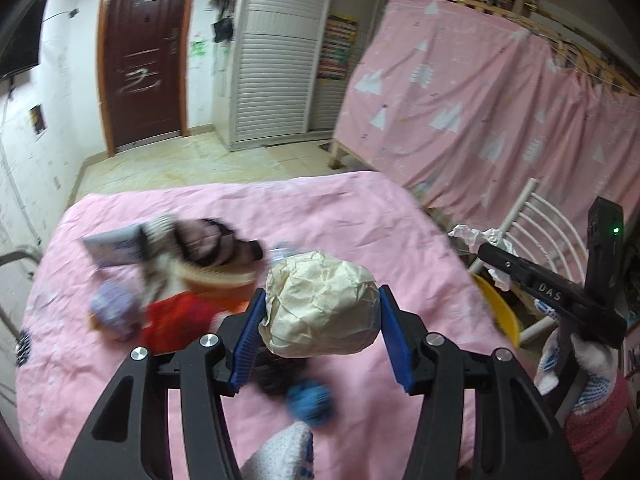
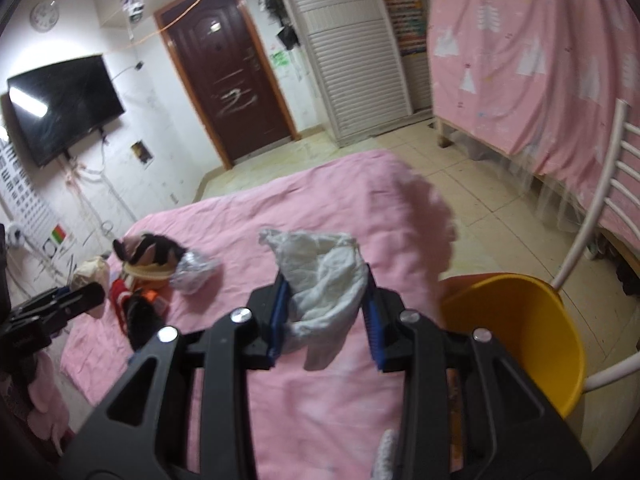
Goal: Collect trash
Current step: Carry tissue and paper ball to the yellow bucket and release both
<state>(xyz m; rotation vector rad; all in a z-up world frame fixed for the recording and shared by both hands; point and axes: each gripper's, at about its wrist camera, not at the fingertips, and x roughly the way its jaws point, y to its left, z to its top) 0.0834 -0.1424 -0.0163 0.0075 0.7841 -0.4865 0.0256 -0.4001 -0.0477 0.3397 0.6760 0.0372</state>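
Observation:
My left gripper (image 1: 322,308) is shut on a crumpled beige paper ball (image 1: 320,306) and holds it above the pink bed (image 1: 360,208). My right gripper (image 2: 326,308) is shut on a crumpled white tissue (image 2: 320,276), held over the bed's right part. In the left wrist view the right gripper (image 1: 480,250) shows at the right with the white tissue (image 1: 484,238), above the yellow bin (image 1: 500,308). The yellow bin (image 2: 516,328) stands on the floor by the bed's right edge. The left gripper (image 2: 88,292) shows at the far left with the paper ball (image 2: 90,274).
On the bed lie a striped plush toy (image 1: 200,248), a red cloth (image 1: 176,320), a blue ball (image 1: 310,400), a purple ball (image 1: 114,308), a booklet (image 1: 114,248) and a silver foil wad (image 2: 194,272). A white chair (image 2: 592,216) stands behind the bin. A pink curtain (image 1: 480,100) hangs at right.

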